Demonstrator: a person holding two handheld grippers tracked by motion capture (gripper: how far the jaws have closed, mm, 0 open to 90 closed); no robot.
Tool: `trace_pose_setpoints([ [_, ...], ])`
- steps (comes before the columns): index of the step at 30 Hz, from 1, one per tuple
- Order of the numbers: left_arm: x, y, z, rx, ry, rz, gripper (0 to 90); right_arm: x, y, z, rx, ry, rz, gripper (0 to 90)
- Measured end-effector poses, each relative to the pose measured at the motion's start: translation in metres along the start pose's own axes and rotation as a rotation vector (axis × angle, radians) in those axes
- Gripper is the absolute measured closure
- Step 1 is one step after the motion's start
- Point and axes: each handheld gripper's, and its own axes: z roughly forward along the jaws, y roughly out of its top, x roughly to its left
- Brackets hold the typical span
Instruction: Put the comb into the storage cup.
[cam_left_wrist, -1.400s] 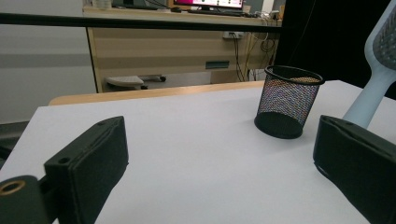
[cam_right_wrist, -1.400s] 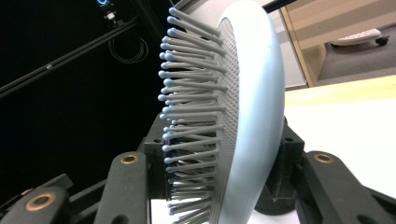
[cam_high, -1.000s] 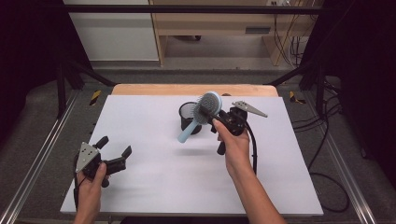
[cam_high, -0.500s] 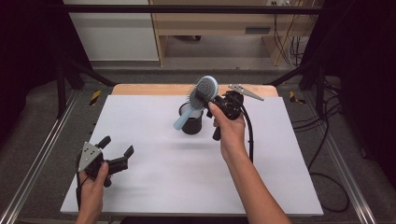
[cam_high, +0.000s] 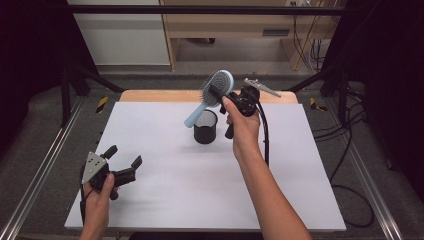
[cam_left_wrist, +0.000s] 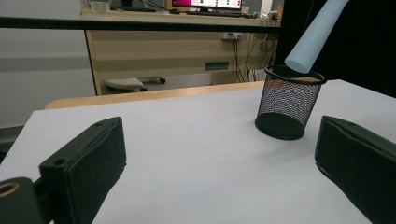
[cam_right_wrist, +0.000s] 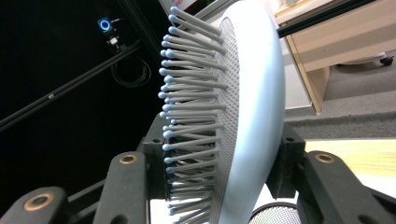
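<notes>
- White sheet-covered table (cam_high: 165, 200): flat, bearing one cup near its far middle; a bare wooden edge (cam_high: 150, 96) shows along the far side.
- Right gripper (cam_high: 231, 95): raised above the far part of the table in the person's right hand (cam_high: 243, 127); jaws clamped on the head of the hairbrush, one pad against the bristles (cam_right_wrist: 191, 107) and the other against the smooth back.
- Left gripper (cam_high: 123, 159): held low near the table's near left corner, well apart from the cup; jaws spread wide with nothing between them.
- Pale blue hairbrush (cam_high: 212, 95): held in the air, tilted, head up and handle (cam_left_wrist: 314, 37) slanting down; the handle's tip hangs just above the cup's rim.
- Black mesh cup (cam_high: 205, 127): upright on the table, directly under the brush handle.
</notes>
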Motion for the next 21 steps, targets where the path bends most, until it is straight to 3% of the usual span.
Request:
trace_pose_setpoints([
  [11, 0.0009, 0.0001, -0.0001, 0.004, -0.007, -0.001, 1.9, -0.0073, 0.0046, 0.0019, -0.034, -0.017, 0.032, 52.3],
  [21, 0.0006, -0.0001, 0.0005, 0.008, -0.015, -0.001, 1.9, -0.0083, 0.0104, 0.0020, -0.064, -0.040, 0.012, 52.2],
])
